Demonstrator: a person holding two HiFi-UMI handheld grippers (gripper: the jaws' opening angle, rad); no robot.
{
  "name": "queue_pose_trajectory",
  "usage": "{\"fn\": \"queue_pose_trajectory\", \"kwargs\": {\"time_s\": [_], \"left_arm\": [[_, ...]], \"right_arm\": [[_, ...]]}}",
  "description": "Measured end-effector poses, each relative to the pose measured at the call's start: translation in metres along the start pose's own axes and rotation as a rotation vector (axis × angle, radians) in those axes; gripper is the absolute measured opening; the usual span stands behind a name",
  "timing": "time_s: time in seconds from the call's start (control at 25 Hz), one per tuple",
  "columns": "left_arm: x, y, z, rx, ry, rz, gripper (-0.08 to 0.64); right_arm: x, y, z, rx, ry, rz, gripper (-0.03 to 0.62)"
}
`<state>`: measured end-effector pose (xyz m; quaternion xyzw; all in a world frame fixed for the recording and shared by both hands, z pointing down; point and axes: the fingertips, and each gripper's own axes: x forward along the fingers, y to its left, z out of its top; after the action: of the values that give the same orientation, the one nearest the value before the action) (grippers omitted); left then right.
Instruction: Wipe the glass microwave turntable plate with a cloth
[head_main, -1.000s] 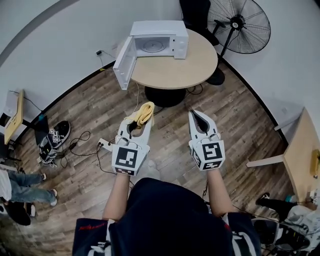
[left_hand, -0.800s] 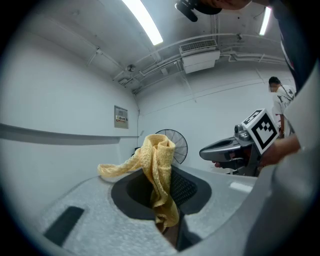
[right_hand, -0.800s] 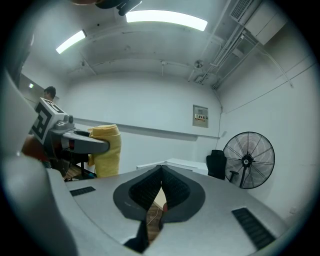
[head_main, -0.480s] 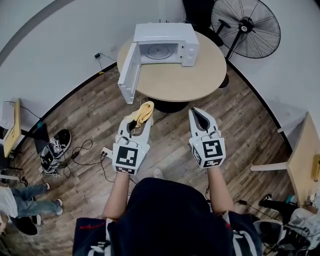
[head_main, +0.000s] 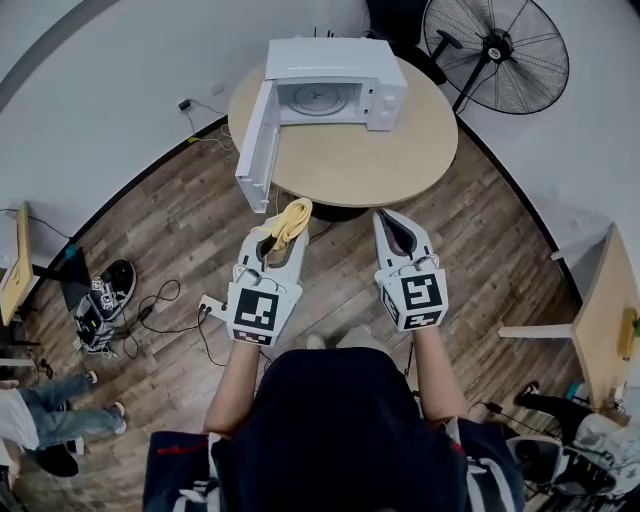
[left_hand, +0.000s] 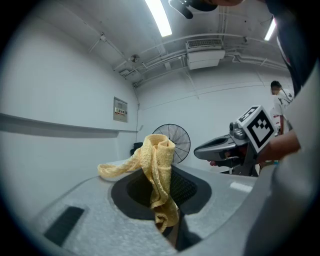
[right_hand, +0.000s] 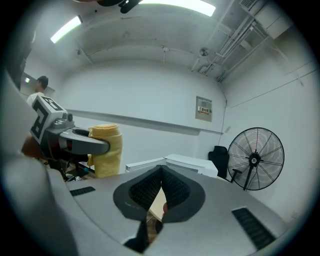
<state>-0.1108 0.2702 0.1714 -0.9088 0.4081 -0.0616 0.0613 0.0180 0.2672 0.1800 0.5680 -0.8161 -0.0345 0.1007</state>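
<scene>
Head view first: the left gripper (head_main: 283, 243) is clamping a yellow cloth (head_main: 289, 220), which is bunching up over its tips. The right gripper (head_main: 387, 222) is riding just beside it at 3 o'clock, jaws pressed together with nothing in them. Both are pointing toward 12 o'clock, where a round wooden table (head_main: 380, 165) is carrying a white microwave (head_main: 330, 58). Its door (head_main: 256, 150) is hanging open toward 7 o'clock, and the glass turntable plate (head_main: 322, 99) is lying flat inside the cavity, well apart from both grippers. A black pedestal fan (head_main: 497, 50) is standing at 2 o'clock, and shoes (head_main: 103, 298) and cables are lying on the plank floor (head_main: 180, 240) at 9 o'clock.

Left gripper view now: the cloth is filling the middle of the frame, pinched between the pads, one tail drooping toward 6 o'clock and another trailing off to 9 o'clock. The right gripper is showing at 3 o'clock, and the fan is peeking out behind the cloth.

Right gripper view: the ribbed pads are meeting tip to tip, holding nothing. The left gripper with its yellow bundle is showing at 9 o'clock, the microwave is sitting just above the jaw tips, and the fan is standing at 3 o'clock.
</scene>
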Motion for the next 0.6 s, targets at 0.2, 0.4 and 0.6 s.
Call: {"fn": "queue_pose_trajectory", "kwargs": {"time_s": [0.2,0.4,0.6], "left_arm": [[0.013,0.004,-0.009,-0.010,0.013,-0.011,0.058],[0.039,0.014,-0.016,-0.007,0.023,0.000,0.057],[0.079,0.032,-0.019,-0.028,0.031,0.003,0.057]], "right_arm": [[0.021,0.002,-0.007,0.003,0.015,0.022,0.011],[0.049,-0.013,-0.013,-0.002,0.014,0.043,0.011],[0.085,-0.040,-0.018,0.002,0.020,0.051,0.011]]}}
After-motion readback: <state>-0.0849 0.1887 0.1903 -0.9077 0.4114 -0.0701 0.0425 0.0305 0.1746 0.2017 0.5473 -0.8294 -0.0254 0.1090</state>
